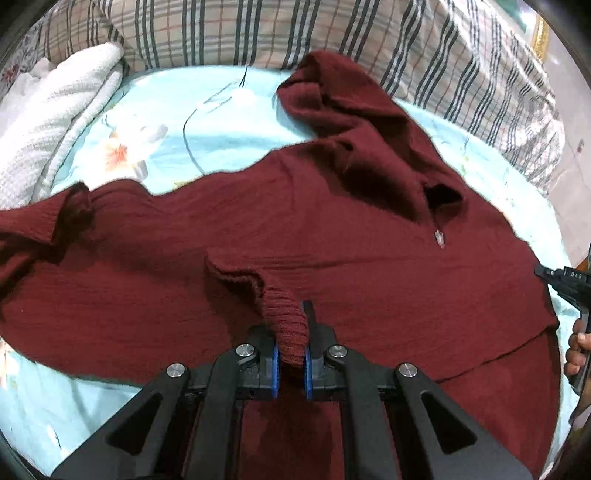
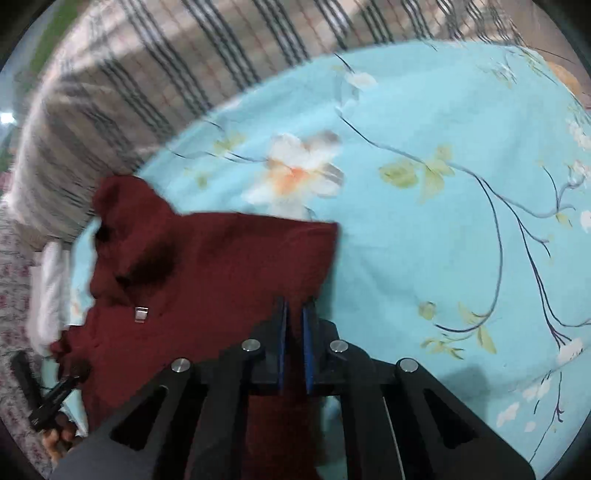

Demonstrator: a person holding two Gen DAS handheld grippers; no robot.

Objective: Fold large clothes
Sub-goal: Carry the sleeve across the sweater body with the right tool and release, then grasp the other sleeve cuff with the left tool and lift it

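Sweater (image 1: 295, 236) is lying spread across the light blue flowered bedsheet (image 1: 155, 110), its long axis running side to side in the left wrist view, with the hood (image 1: 343, 110) pointing away toward the striped blanket (image 1: 332, 29) beyond it. Starting at the sweater's left, a sleeve (image 1: 40, 221) is trailing out past the body, close to a white blanket (image 1: 55, 122) bunched at the sheet's edge. Near the sweater's middle, the left gripper (image 1: 291, 343) is pinching a ribbed cuff (image 1: 284, 317), jaws narrowed onto the knit and lifting it slightly off the body. Further right, a small zipper pull (image 1: 439, 238) is showing below the hood opening. At the sweater's right edge, the right gripper (image 2: 293, 347) is holding its jaws narrow with red cloth between them, apparently gripping the side edge, though blur is making that uncertain. The knit is looking soft, limp and fairly heavy, likely sagging and stretching when lifted, so the firmer ribbed cuffs and hem are probably the best places to be taking hold.
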